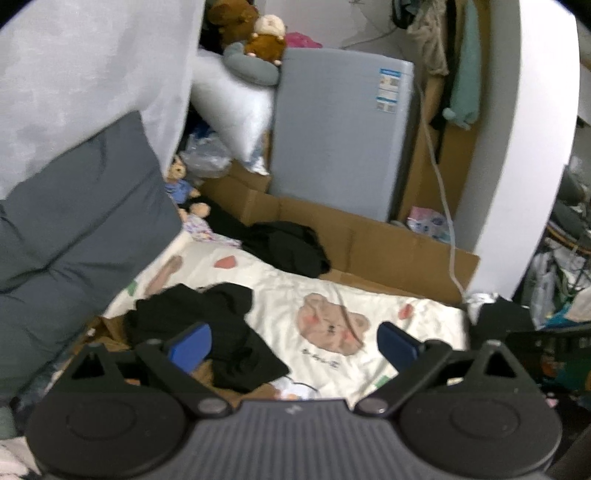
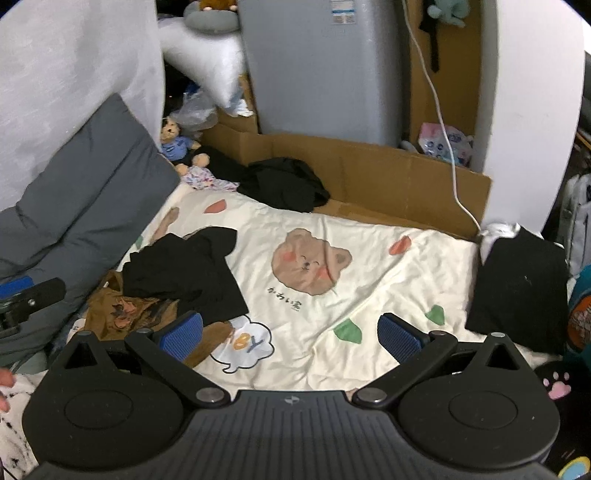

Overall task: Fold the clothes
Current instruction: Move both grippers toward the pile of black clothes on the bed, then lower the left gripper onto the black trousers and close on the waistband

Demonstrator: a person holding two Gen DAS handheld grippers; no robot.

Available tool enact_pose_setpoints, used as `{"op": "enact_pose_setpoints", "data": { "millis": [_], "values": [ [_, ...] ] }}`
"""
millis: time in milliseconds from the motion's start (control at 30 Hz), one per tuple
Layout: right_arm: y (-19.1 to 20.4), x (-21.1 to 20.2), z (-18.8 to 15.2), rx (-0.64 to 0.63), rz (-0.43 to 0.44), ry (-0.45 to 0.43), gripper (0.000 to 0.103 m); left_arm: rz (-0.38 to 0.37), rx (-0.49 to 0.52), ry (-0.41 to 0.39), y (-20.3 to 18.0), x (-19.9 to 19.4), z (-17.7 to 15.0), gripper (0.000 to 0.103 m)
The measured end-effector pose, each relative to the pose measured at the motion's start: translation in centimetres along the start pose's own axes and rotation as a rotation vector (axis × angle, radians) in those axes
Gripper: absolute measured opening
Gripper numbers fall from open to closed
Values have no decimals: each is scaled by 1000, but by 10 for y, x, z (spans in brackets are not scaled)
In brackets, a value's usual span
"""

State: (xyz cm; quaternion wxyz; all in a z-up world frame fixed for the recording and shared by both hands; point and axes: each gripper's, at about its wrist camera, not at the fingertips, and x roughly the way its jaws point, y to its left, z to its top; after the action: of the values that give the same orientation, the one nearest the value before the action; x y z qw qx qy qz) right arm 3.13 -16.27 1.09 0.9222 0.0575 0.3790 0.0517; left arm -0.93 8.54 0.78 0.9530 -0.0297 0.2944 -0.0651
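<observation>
A crumpled black garment (image 2: 188, 267) lies at the left of the cream bear-print blanket (image 2: 369, 266), partly on top of a brown printed garment (image 2: 122, 310). The same black garment (image 1: 207, 332) fills the lower left of the left wrist view. A second black heap (image 2: 284, 182) sits at the blanket's far edge. A folded black piece (image 2: 517, 284) rests at the right edge. My left gripper (image 1: 293, 345) is open above the blanket, its left pad over the black garment. My right gripper (image 2: 290, 338) is open and holds nothing. The left gripper's fingertip (image 2: 22, 286) shows at the far left of the right wrist view.
A grey cushion (image 2: 85, 192) leans along the left side. Flattened cardboard (image 2: 388, 173) and a grey appliance (image 2: 321, 66) stand behind the blanket, with a white cable (image 2: 443, 125) hanging down. A small teddy bear (image 2: 177, 142) and stuffed toys (image 1: 255, 33) sit at the back left.
</observation>
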Motion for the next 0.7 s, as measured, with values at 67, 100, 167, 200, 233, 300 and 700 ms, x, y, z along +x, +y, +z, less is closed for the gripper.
{"op": "enact_pose_setpoints", "data": {
  "millis": [67,100,167,200,233,300,700],
  "values": [
    [5,3,3,-18,-6,3,103,-18,-10,4,8,0,1,98],
    [7,4,4,-21,-6,9,103,-23,-13,1,11,0,3,98],
    [8,9,9,-19,-2,31,103,-5,-4,-1,16,0,5,98],
    [8,12,12,-16,2,48,103,6,2,-3,19,1,7,98],
    [7,14,15,-10,6,60,103,10,0,-2,23,2,9,98],
    [4,17,23,11,20,64,102,13,-9,0,29,4,12,98],
    [2,42,65,-62,33,29,102,92,-48,29,94,23,25,98]
  ]
}}
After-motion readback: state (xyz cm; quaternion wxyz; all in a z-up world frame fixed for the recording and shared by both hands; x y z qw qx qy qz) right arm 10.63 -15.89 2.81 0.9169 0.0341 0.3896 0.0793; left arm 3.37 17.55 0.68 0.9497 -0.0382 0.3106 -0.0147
